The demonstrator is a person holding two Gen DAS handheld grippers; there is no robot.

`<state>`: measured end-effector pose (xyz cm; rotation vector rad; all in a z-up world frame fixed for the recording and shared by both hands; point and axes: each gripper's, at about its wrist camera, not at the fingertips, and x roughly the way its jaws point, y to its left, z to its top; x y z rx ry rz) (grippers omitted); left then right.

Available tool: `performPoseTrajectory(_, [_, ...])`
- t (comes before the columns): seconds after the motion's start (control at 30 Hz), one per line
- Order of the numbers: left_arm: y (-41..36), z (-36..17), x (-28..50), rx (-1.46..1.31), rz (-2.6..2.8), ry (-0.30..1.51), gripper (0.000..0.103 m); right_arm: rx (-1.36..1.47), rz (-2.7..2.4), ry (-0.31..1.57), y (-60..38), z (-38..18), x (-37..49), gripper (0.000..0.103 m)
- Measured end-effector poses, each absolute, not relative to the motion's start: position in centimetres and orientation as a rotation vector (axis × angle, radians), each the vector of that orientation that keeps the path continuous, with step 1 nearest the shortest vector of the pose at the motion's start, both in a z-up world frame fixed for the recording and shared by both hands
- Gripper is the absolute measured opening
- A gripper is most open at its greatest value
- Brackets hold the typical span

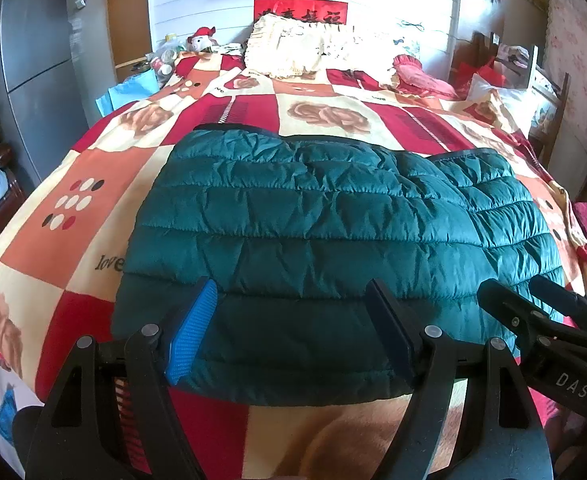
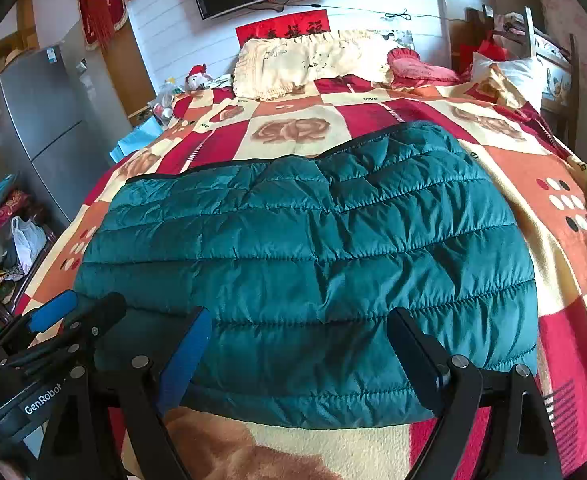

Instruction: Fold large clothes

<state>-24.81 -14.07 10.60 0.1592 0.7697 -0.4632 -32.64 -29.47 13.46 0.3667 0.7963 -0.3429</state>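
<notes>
A dark green quilted puffer jacket lies flat and folded into a rough rectangle on the bed; it also shows in the right wrist view. My left gripper is open and empty, its blue-padded fingers hovering over the jacket's near edge. My right gripper is open and empty over the same near edge, to the right of the left one. The right gripper shows at the right of the left wrist view, and the left gripper at the left of the right wrist view.
The bed has a red, orange and cream patchwork blanket. Cream pillows and a red pillow lie at the headboard. A grey fridge stands left of the bed, a wooden chair at the right.
</notes>
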Motion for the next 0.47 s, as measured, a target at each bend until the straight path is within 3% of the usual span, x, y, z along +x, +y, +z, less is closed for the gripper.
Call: performPoseTrajectory(0.47, [-14.18,10.65,-24.48,0.168,-0.47,0.755,0.077,0.372,-0.334,0.801,-30.01,13.33,-32.21,0.088])
